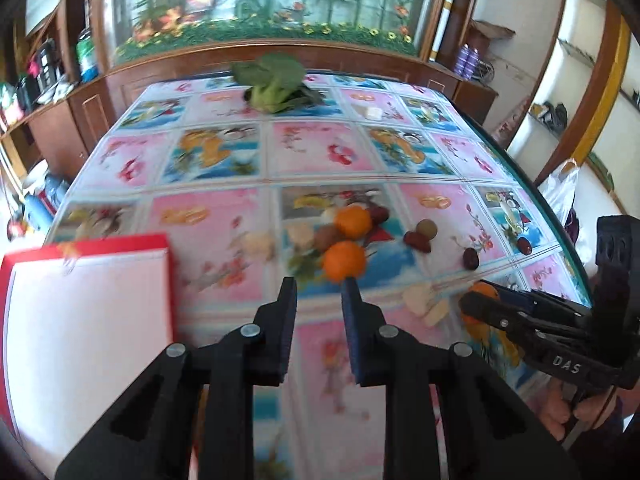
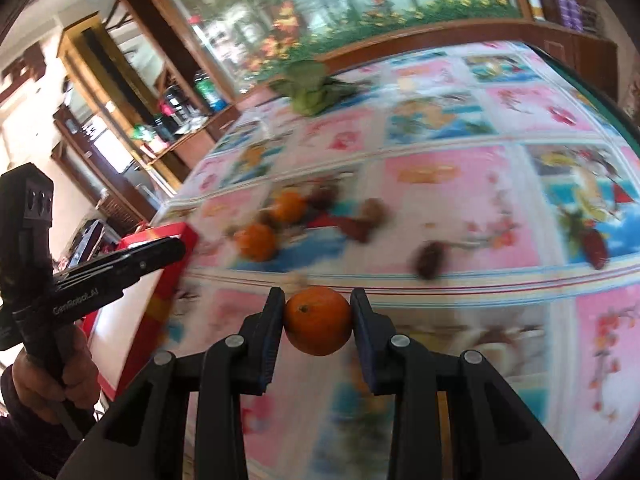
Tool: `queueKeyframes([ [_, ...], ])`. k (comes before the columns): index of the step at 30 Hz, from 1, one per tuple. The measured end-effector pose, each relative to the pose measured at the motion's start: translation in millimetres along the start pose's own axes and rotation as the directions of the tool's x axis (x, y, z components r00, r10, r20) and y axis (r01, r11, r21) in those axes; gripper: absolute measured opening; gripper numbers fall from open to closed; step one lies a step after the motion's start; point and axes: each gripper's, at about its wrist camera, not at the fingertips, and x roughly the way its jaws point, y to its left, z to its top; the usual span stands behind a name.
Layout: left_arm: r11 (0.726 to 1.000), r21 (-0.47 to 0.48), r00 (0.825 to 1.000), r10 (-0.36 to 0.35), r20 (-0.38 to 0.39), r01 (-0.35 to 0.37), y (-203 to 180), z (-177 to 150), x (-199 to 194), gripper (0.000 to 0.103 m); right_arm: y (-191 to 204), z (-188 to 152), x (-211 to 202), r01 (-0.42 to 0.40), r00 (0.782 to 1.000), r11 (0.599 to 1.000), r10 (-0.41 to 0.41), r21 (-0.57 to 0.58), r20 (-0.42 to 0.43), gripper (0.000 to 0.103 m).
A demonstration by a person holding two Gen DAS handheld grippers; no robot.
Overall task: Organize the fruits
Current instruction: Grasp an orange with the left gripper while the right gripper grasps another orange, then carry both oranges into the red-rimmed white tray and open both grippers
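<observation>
Orange (image 2: 319,320) between right tongs (image 2: 319,308), mid-table

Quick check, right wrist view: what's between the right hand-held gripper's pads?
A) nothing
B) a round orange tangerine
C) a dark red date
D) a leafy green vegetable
B: the right hand-held gripper has both pads pressed against the round orange tangerine, above the patterned tablecloth.

You can read two markings. At four o'clock in the left wrist view, white letters "DAS" stand on the black body of the right gripper (image 1: 482,300). At nine o'clock in the right wrist view, "GenRobot.AI" stands on the left gripper (image 2: 176,246).
</observation>
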Motion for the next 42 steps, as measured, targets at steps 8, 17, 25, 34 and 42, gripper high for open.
queueKeyframes([
  [8,0.999,-0.05,0.999,-0.022,-0.024,0.021,5,-3,19,0.072,17,-14,3,0.002,0.999,0.999,-0.001,-0.038,0.032,0.033],
  [17,0.998,0.018,0.997,0.059,-0.059,-0.058,-24,23,77,0.069,15,-12,3,0.017,0.998,0.999,-0.014,-0.051,0.061,0.033],
  [25,0.998,0.057,0.996,0.03,-0.081,-0.026,-32,19,89,0.037,14,-12,2,-0.009,0.998,0.999,0.011,-0.04,0.061,0.033],
  [34,1.0,-0.012,0.999,0.008,0.04,-0.008,3,2,1,0.037,38,-15,4,-0.017,0.998,0.997,0.023,-0.08,0.067,0.033],
  [42,0.97,-0.102,0.97,0.229,0.084,-0.22,79,-54,-81,0.037,130,-13,35,-0.169,0.986,0.963,0.167,-0.21,-0.024,0.032],
])
